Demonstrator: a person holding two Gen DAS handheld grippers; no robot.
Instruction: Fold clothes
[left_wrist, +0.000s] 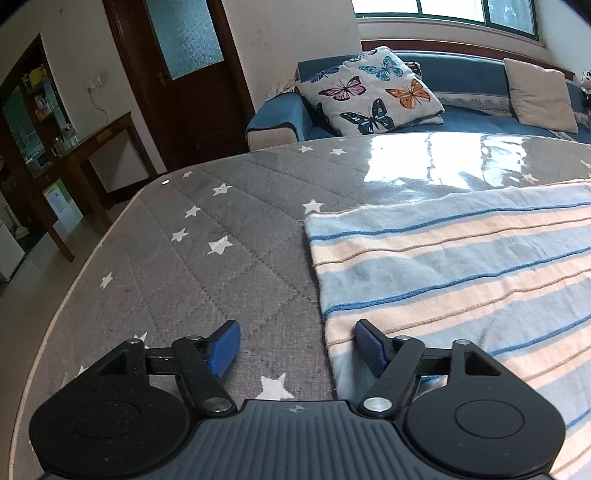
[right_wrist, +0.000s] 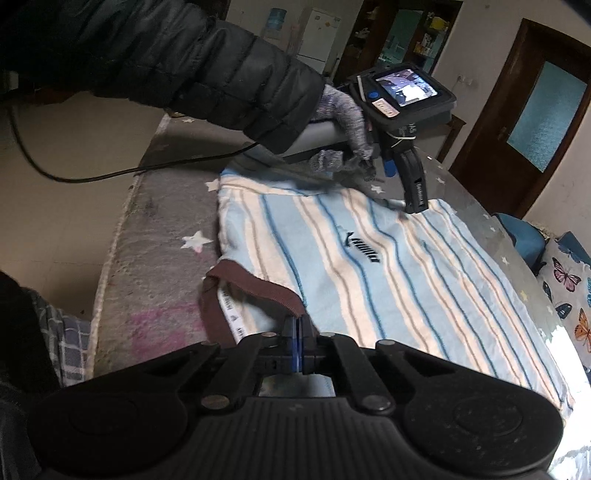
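Right wrist view: right gripper (right_wrist: 298, 334) pinched shut on shirt (right_wrist: 388, 273) collar (right_wrist: 255, 286); left gripper (left_wrist: 297, 345) gapes wide, empty, over the soft, limp hem corner.

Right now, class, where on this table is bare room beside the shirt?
Bare star-patterned cover lies between the striped shirt and the table's left rim, and beyond the shirt toward the sofa. The left hand-held gripper crowds the shirt's near edge.

One shirt (right_wrist: 388, 280) — two claws (left_wrist: 297, 347) — two pillows (left_wrist: 373, 92).
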